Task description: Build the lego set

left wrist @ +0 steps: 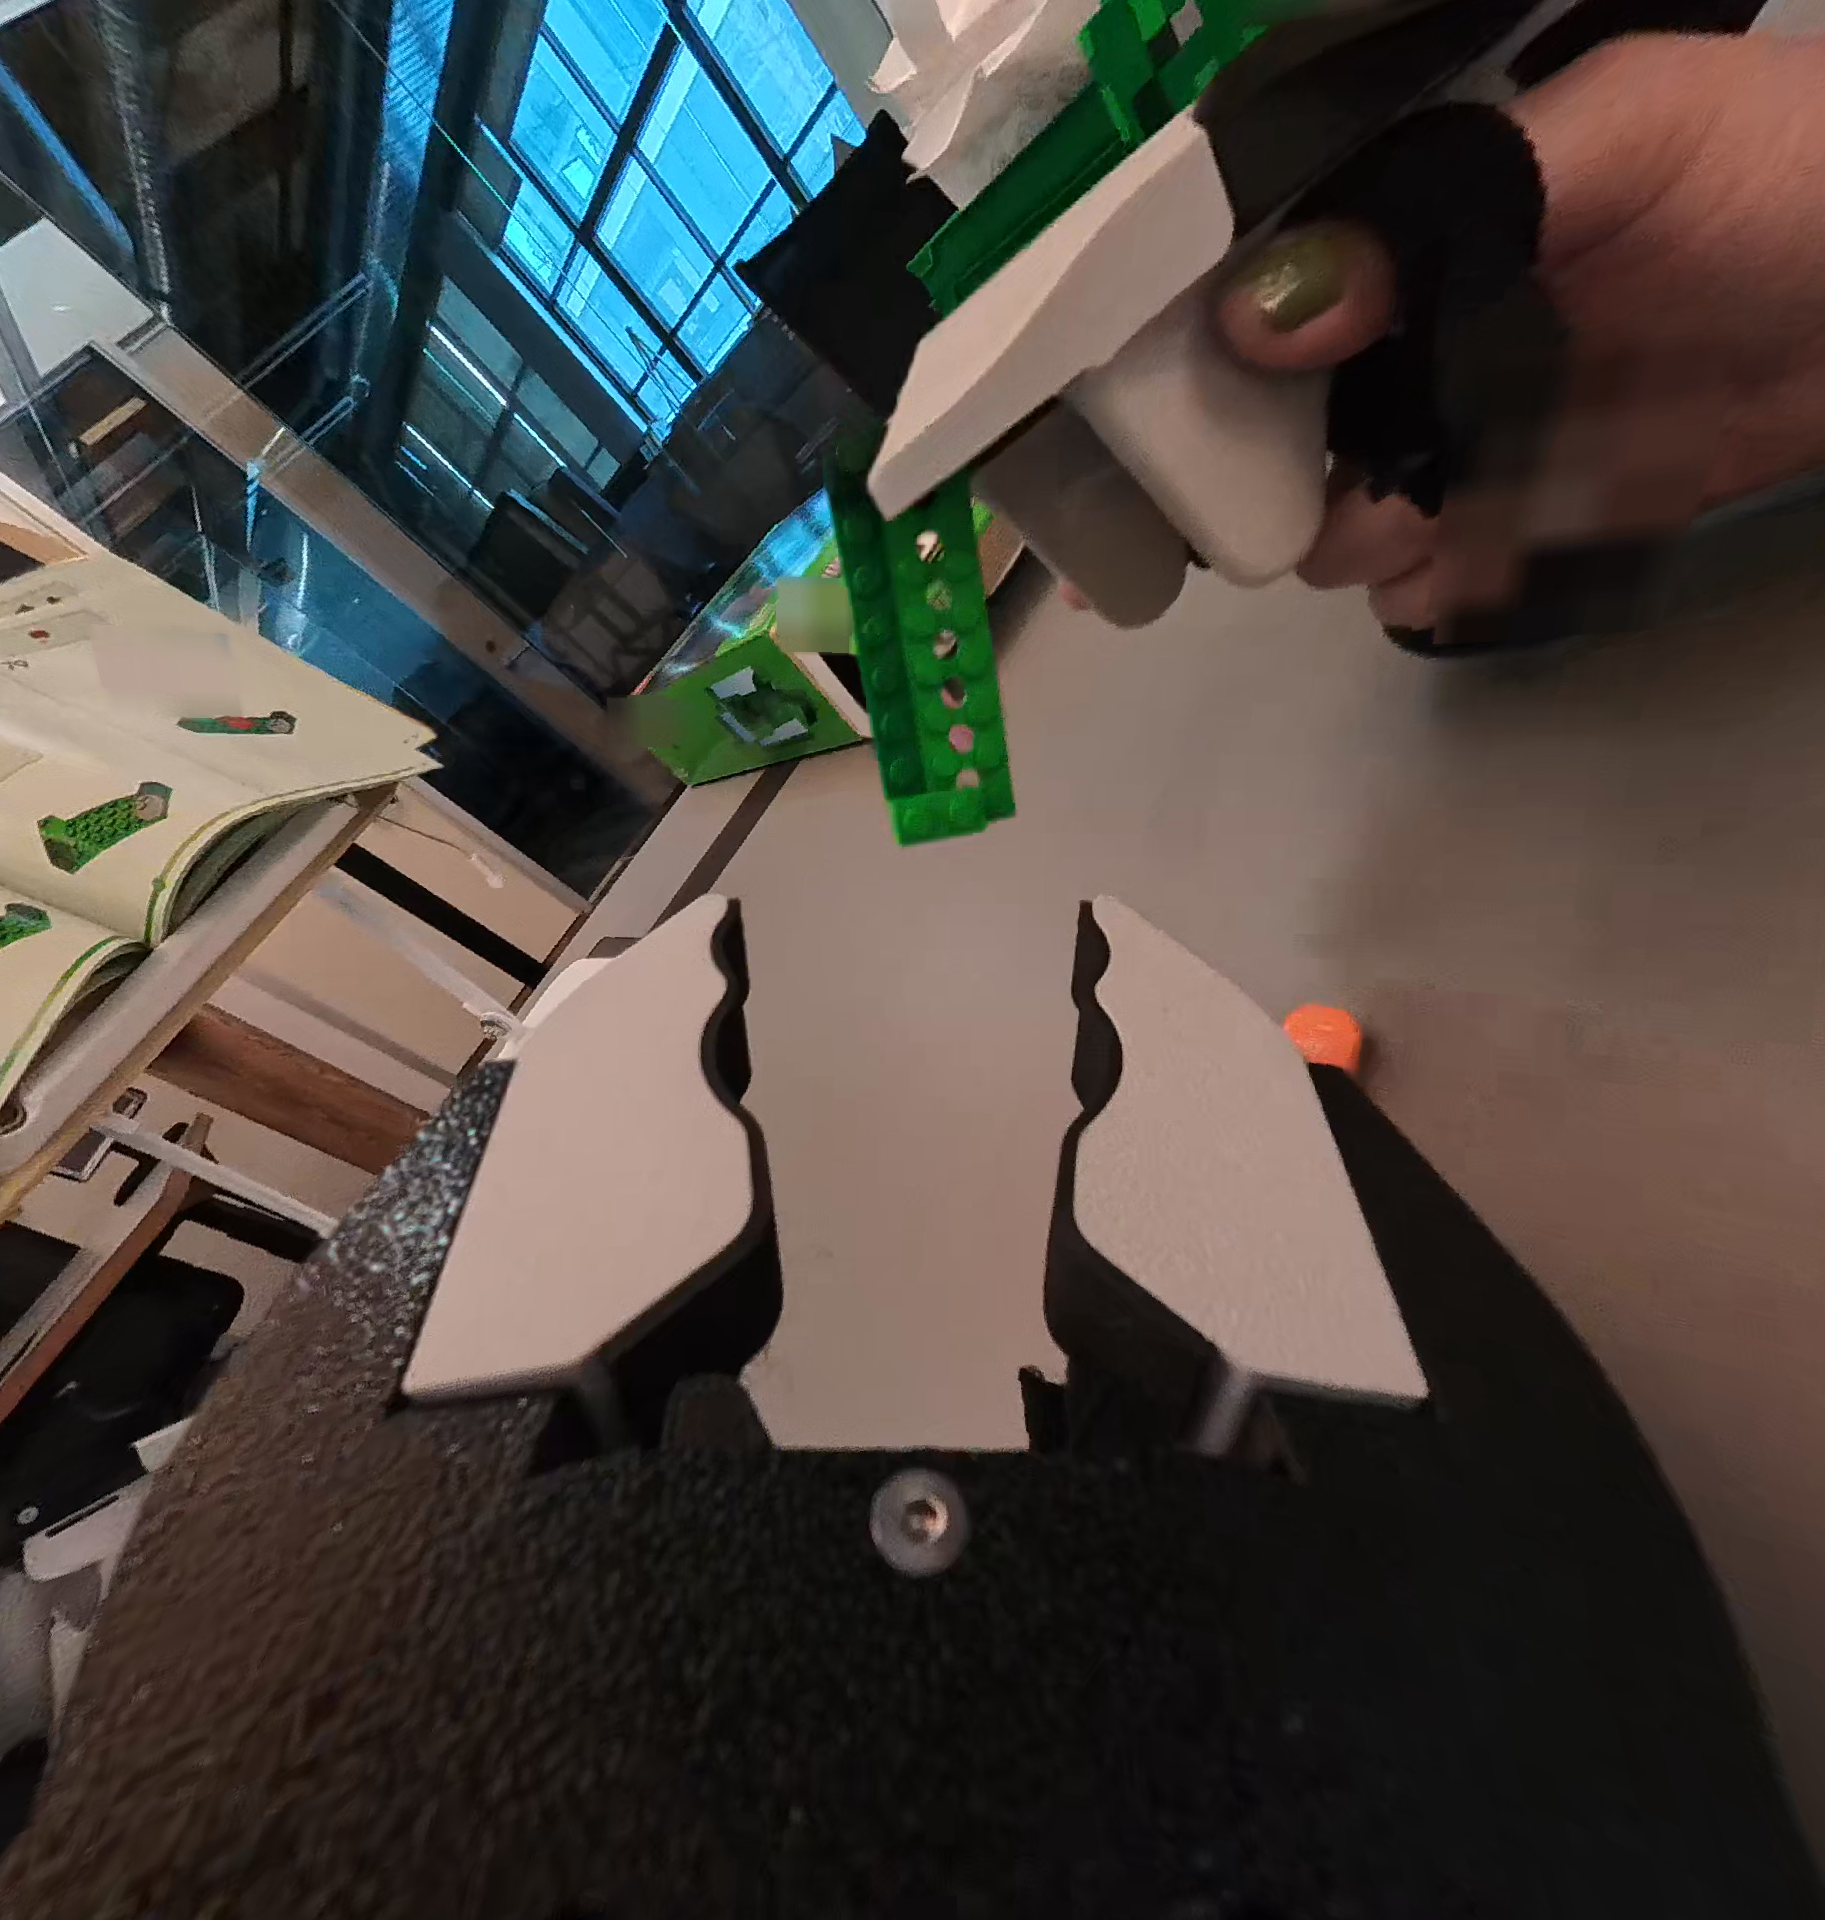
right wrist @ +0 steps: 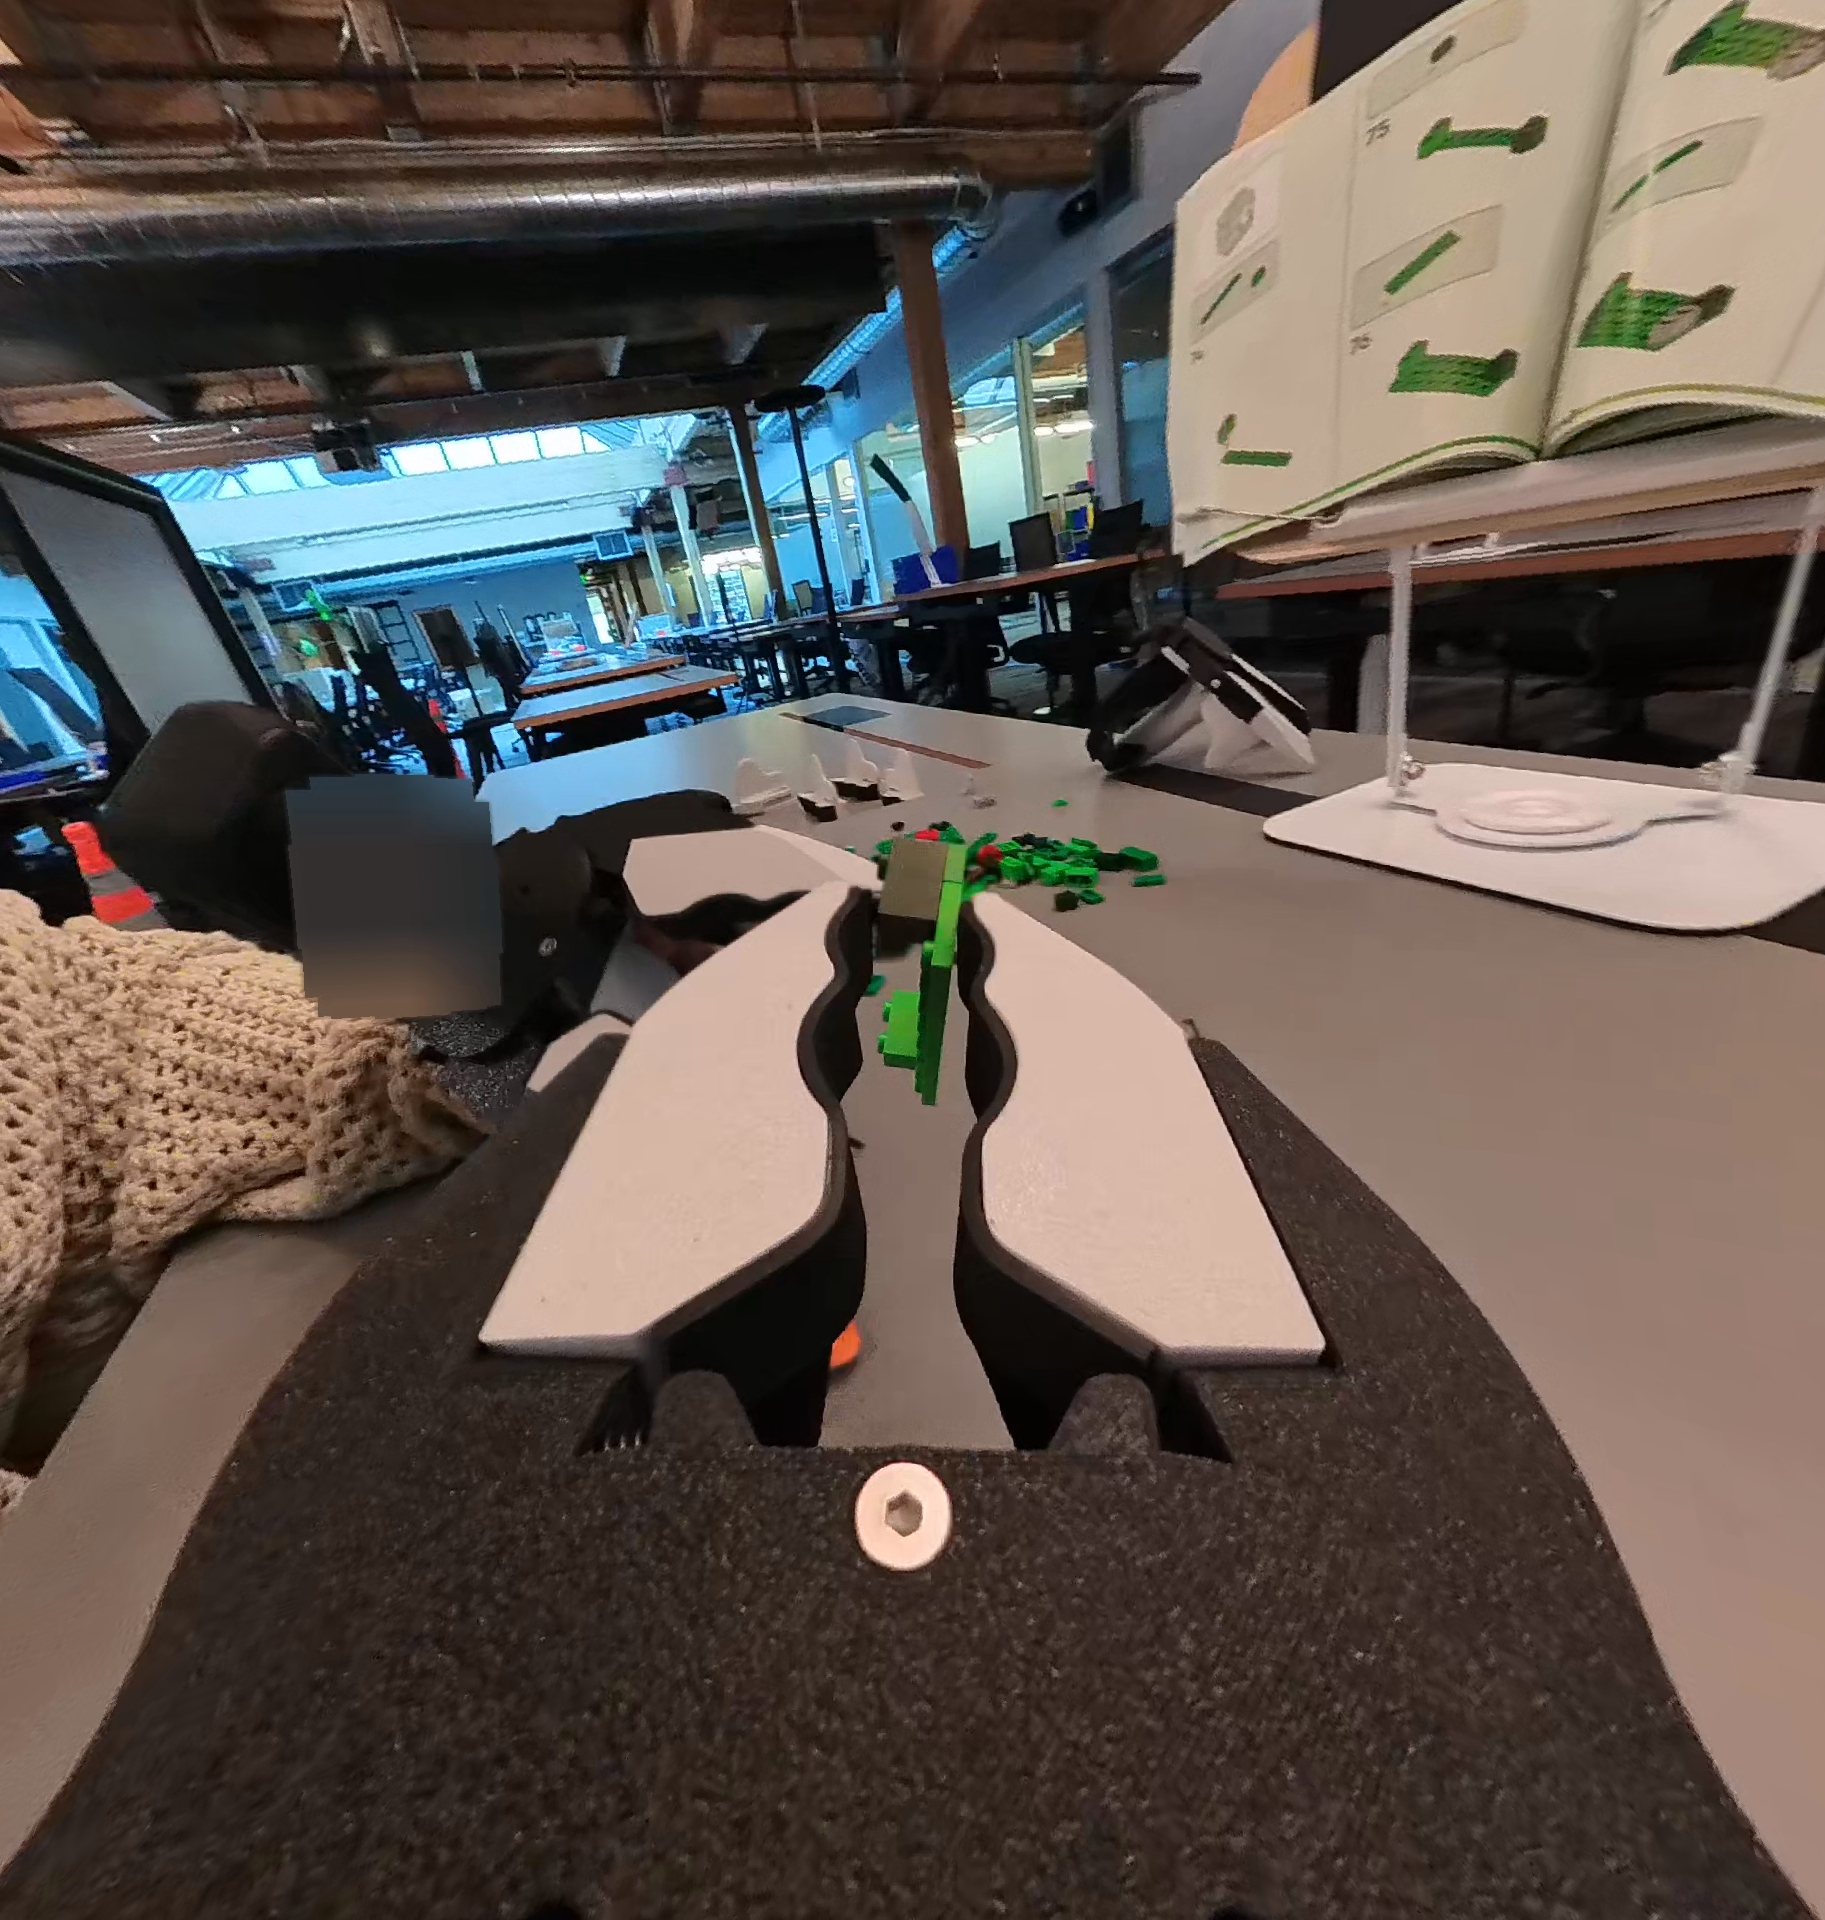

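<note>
Green lego assembly (right wrist: 934,997) clamped in right gripper (right wrist: 913,925); left gripper (left wrist: 908,935) spread apart, empty

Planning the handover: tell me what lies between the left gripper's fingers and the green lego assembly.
Only bare grey table, seen in the left wrist view, separates the open left gripper from the green lego assembly.

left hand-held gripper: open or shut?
Open. The left hand-held gripper shows a wide gap between its fingers with only bare table in it; the green lego piece hangs beyond, in the right hand-held gripper.
</note>
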The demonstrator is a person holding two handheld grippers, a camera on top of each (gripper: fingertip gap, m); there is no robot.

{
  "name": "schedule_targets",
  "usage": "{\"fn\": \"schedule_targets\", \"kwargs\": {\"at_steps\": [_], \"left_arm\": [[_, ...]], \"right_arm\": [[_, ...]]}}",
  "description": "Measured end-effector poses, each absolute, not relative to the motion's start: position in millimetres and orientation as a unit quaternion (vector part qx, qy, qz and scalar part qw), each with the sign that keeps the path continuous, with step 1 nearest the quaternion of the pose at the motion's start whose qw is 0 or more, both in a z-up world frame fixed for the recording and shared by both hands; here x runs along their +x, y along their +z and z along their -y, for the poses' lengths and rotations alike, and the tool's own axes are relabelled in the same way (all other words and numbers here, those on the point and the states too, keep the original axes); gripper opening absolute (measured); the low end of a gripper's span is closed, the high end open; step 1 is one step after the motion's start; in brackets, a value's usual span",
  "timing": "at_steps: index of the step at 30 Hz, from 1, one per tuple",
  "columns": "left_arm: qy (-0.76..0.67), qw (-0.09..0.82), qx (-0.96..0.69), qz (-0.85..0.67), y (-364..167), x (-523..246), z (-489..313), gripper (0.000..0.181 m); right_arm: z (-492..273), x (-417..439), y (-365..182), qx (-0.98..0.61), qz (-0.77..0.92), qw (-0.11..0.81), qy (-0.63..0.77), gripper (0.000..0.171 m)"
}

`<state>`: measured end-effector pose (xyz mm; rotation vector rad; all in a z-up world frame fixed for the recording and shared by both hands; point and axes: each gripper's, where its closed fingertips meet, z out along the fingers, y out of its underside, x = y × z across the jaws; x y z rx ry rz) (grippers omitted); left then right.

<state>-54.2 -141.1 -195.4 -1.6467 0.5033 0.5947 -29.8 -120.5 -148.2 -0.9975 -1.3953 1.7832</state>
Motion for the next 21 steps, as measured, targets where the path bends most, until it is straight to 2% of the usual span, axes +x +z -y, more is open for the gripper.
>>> {"fn": "schedule_targets", "kwargs": {"at_steps": [6,11,13,15,18,21], "left_arm": [[0.273,0.642,-0.692,-0.185,-177,-47,141,0.056],[0.283,0.624,-0.705,-0.184,-184,-48,140,0.051],[0.299,0.622,-0.702,-0.178,-183,-54,140,0.044],[0.316,0.630,-0.687,-0.176,-177,-56,143,0.027],[0.327,0.632,-0.681,-0.175,-174,-59,145,0.024],[0.330,0.629,-0.681,-0.178,-174,-60,146,0.023]], "right_arm": [[149,-37,-151,-0.359,0.552,0.320,0.681,0.015],[172,-39,-143,-0.323,0.559,0.343,0.683,0.015],[178,-38,-141,-0.315,0.558,0.345,0.686,0.015],[180,-39,-142,-0.315,0.559,0.347,0.684,0.015],[180,-39,-142,-0.313,0.553,0.352,0.687,0.016],[164,-36,-133,-0.312,0.545,0.411,0.661,0.041]]}}
